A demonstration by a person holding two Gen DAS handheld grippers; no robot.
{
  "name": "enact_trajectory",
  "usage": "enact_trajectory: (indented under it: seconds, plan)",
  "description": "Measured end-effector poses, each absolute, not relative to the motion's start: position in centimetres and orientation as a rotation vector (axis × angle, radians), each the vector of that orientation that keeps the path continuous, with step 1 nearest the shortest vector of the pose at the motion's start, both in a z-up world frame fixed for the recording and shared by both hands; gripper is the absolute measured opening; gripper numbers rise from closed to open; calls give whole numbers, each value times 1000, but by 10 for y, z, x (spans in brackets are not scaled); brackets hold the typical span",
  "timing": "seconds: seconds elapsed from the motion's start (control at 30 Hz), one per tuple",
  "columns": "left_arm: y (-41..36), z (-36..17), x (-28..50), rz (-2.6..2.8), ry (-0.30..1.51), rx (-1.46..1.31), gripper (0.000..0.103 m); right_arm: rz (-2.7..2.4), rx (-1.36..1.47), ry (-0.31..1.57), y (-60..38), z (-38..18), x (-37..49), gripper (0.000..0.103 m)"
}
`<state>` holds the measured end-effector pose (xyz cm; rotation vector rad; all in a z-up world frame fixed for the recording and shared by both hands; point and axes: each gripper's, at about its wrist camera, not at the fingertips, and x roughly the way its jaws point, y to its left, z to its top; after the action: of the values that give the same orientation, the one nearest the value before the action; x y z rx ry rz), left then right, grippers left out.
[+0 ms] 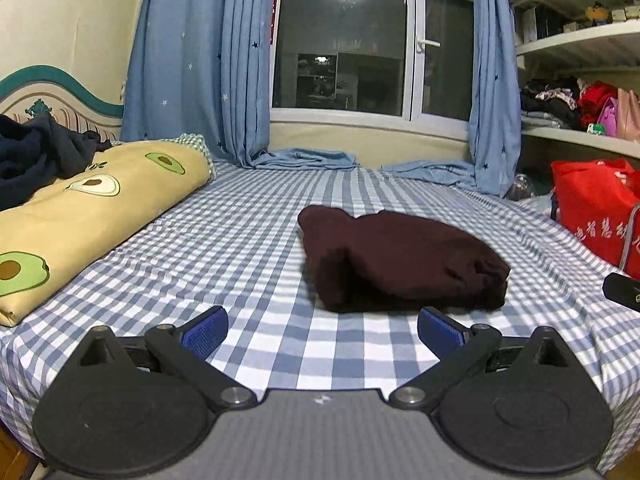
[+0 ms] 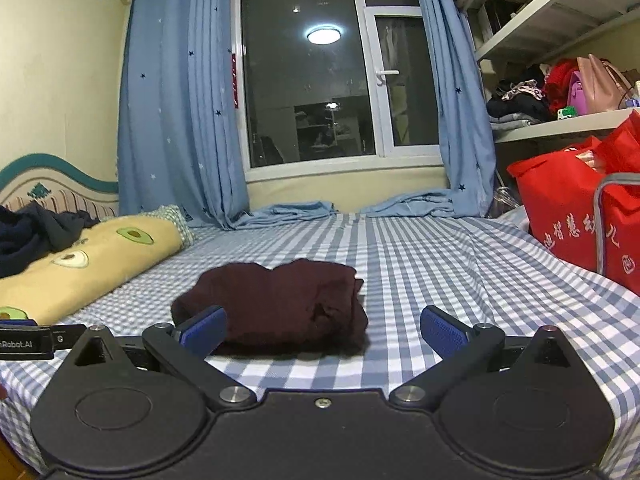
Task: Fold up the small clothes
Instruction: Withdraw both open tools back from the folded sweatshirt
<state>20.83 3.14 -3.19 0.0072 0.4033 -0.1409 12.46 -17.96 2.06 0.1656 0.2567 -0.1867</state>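
you held the left gripper (image 1: pixel 322 326) just short of the maroon garment (image 1: pixel 400 260), its blue pads spread wide and gripping nothing, and the right gripper (image 2: pixel 322 326) sat the same way, jaws apart and empty, with the garment (image 2: pixel 280 306) just beyond its fingertips. both stood back from the cloth, which i judge let you check the fold rather than work it. the garment lay in a compact bundle near the middle of the checked bed sheet (image 1: pixel 248 240), well apart from the avocado quilt (image 1: pixel 80 216) and the red bag (image 1: pixel 592 208). its long axis ran roughly across the bed, left to right in both views, with layered edges facing you. it looked folded, though lumpy.
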Motion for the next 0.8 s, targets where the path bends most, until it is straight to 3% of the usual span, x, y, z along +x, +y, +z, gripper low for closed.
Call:
enact_trajectory:
  seconds: [0.8]
  plan:
    - [41,-56,220,-121,462,-14,102,-189,188,328,-181,-8,145,103]
